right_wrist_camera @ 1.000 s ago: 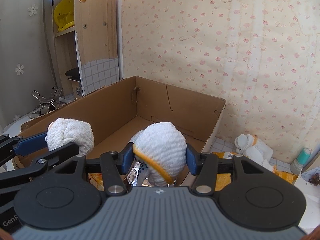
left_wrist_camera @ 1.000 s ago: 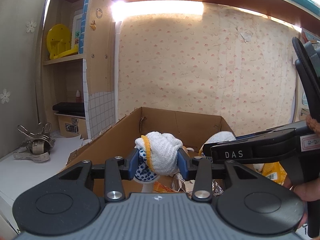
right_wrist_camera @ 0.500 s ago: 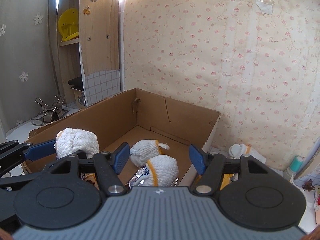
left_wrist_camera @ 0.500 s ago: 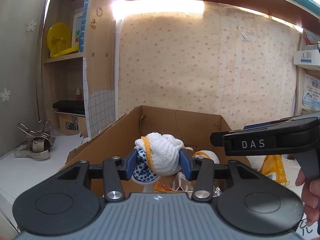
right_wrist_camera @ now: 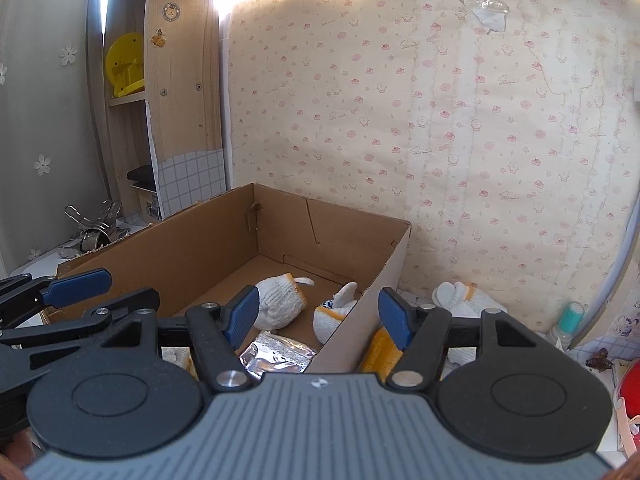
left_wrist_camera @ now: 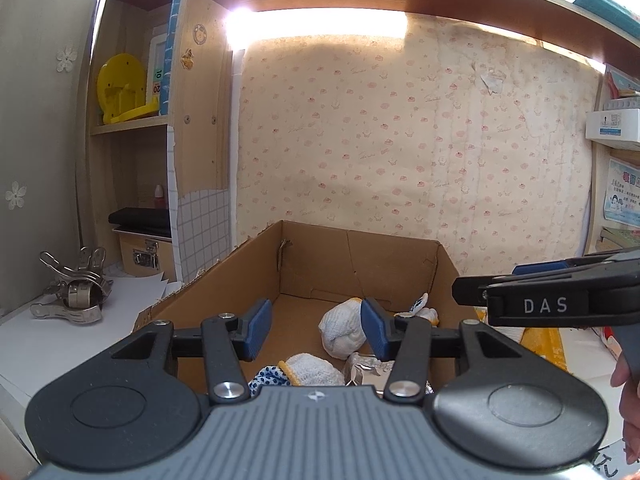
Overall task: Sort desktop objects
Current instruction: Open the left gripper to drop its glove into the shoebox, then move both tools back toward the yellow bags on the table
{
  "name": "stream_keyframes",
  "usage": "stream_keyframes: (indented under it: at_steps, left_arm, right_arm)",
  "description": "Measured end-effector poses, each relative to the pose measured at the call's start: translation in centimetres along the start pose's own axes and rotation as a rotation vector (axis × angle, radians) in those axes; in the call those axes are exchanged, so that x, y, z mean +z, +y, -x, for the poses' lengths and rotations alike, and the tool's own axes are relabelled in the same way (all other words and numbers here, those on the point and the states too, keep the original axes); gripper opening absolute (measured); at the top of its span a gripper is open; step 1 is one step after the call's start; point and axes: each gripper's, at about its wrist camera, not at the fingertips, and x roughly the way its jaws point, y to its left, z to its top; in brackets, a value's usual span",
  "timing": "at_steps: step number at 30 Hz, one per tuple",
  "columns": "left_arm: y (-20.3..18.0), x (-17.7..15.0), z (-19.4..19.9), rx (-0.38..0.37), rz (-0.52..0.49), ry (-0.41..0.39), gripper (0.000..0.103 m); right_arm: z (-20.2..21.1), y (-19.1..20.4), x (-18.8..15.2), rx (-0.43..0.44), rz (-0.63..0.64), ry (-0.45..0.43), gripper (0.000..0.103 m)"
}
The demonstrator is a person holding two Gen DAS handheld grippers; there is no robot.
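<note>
Now both grippers' jaws apart, empty, above the cardboard box [left_wrist_camera: 236, 280].

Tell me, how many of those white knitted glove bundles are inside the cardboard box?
3. One bundle lies mid-floor, another against the box's right wall, and a blue-dotted one sits at the near end beneath the left claw. More may be hidden below the claws.

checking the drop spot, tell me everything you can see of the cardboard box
The cardboard box is plain brown corrugated card, open-topped, with a rough torn left rim. It stands on the white desk against the patterned wall. Inside lie three rolled white gloves with yellow cuffs and a crumpled silver foil packet. Neither claw touches it.
</note>
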Motion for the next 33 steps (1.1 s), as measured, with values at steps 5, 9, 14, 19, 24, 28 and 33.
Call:
stream_keyframes:
  at_steps: [5,9,14,19,24,28,33]
  left_arm:
    - [-0.5,0.0,0.3,-0.006,-0.005,0.000,0.052]
    - [-0.8,0.0,0.6,-0.013,-0.009,-0.005,0.052]
    - [-1.3,0.1,0.9,-0.022,-0.015,-0.011,0.052]
    - [-2.1,0.2,1.2,-0.036,-0.021,-0.012,0.052]
    - [-3.1,0.1,1.5,-0.057,-0.032,-0.013,0.052]
    - [-4.0,0.0,1.6,-0.073,-0.039,-0.012,0.052]
    - [-5.4,-0.2,1.8,-0.094,-0.050,-0.010,0.052]
  right_arm:
    - [0.6,-0.5,-0.3,-0.004,-0.007,-0.004,0.065]
    - [1.1,-0.8,-0.5,-0.008,-0.010,-0.007,0.065]
    - [1.6,-1.1,-0.7,-0.011,-0.018,-0.012,0.065]
    - [2.2,-1.4,-0.9,-0.014,-0.023,-0.016,0.065]
    - [2.8,-1.8,-1.1,-0.023,-0.031,-0.019,0.065]
    - [3.4,-2.4,-1.4,-0.033,-0.040,-0.023,0.065]
    - [4.1,-3.5,-1.8,-0.052,-0.051,-0.024,0.065]
